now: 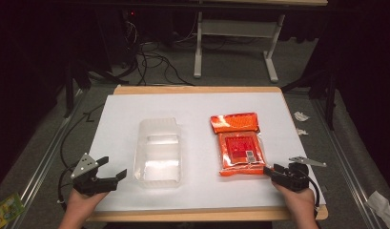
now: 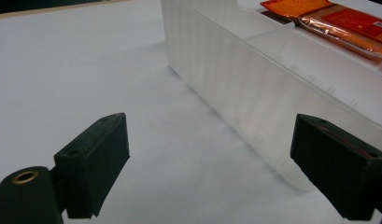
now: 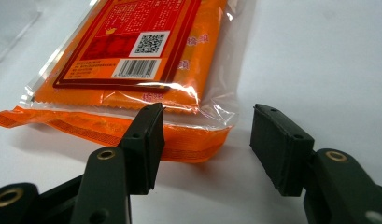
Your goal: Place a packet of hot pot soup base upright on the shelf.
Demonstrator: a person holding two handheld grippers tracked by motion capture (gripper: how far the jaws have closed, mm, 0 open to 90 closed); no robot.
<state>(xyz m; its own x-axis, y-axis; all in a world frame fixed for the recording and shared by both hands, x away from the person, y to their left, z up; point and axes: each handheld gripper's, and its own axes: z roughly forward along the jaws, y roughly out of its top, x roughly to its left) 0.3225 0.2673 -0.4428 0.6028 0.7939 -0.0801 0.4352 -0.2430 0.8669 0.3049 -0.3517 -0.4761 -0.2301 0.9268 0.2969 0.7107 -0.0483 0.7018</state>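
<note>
Step in hand appears to be pickup: clear container (image 1: 158, 153) sits just ahead of the spread left gripper (image 1: 115, 169), while the orange packet (image 3: 132, 70) lies with its near corner between the half-spread, unpinching right gripper (image 3: 205, 140), so 1 squeeze likely follows.

- Left gripper (image 1: 112, 168), lower left of the high view: matte black body, a grey three-cornered plate with small holes on top, a thin black cable trailing off it.
- Right gripper (image 1: 270, 171), lower right: the same black build, grey plate and black cable.
- Both gripper views: blocky black jaw pads with small screw holes, brass-ringed pivot holes in the linkage.
- Hands (image 1: 80, 206): no gloves or sleeves in view.
</note>
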